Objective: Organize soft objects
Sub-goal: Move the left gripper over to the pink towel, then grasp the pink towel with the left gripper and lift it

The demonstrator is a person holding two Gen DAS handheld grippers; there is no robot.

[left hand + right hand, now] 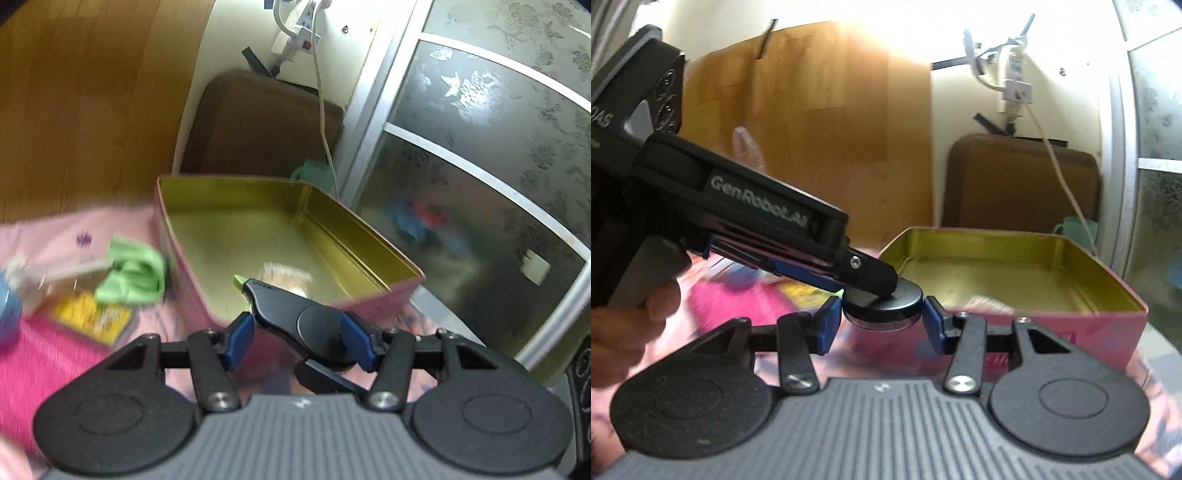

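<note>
A pink tin box [376,299] with a gold inside stands open on a pink cloth; it also shows in the right wrist view [1104,328]. A pale fluffy soft object [284,277] lies inside it. A black round disc with a black arm and a green tip [317,328] sits between my left gripper's [297,341] blue pads. In the right wrist view my right gripper [877,321] has its blue pads on either side of the same black disc [882,306], which my left gripper's fingers [875,277] hold from the left. A green cloth [135,271] lies left of the box.
A yellow packet [92,317] and a magenta cloth [44,362] lie at the left. A brown board [258,122] leans on the wall behind the box. A white cable [325,122] hangs from a power strip. A frosted glass door [480,166] stands at the right.
</note>
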